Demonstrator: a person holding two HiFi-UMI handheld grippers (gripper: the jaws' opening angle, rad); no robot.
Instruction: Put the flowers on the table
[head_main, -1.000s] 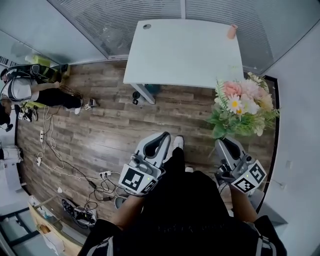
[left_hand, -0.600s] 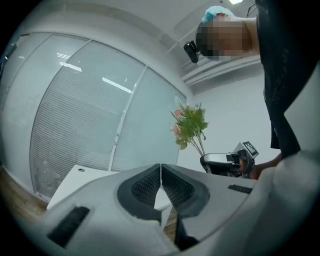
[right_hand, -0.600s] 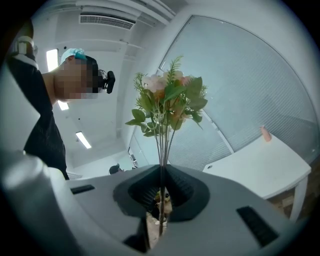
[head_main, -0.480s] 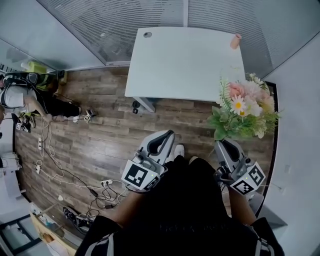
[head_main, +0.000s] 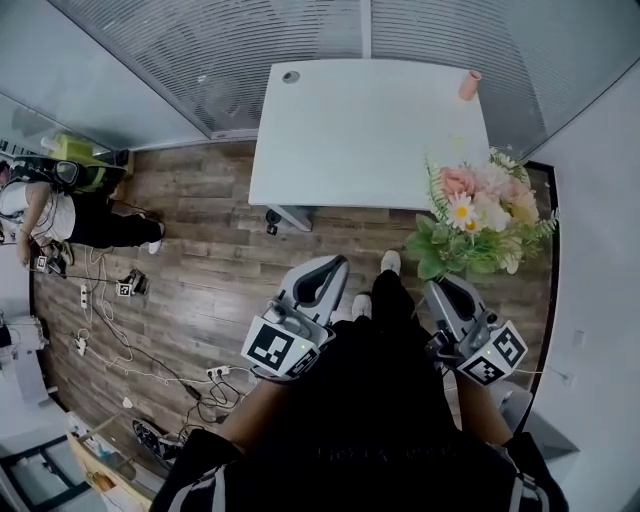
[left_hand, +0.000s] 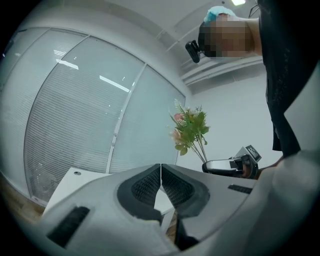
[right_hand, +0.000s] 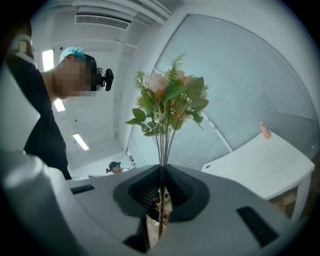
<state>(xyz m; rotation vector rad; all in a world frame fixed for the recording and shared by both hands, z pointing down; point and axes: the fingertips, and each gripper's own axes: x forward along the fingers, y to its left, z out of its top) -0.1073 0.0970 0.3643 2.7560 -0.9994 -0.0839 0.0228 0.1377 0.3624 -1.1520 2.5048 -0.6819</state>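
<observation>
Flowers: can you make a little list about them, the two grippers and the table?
flowers: pink and white bunch, green leaves, held up, not yet on the table
right gripper: shut on the flowers' stems
left gripper: shut, empty
table: white, ahead of the person
on table: small pink thing at far right corner

Right tool holds flowers beside table

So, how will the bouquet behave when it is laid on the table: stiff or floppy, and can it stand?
Probably fairly stiff: the thin stems carry the bouquet straight out of the right tool without drooping. It is likely light and top-heavy, so on the white table it would tip rather than stand.
</observation>
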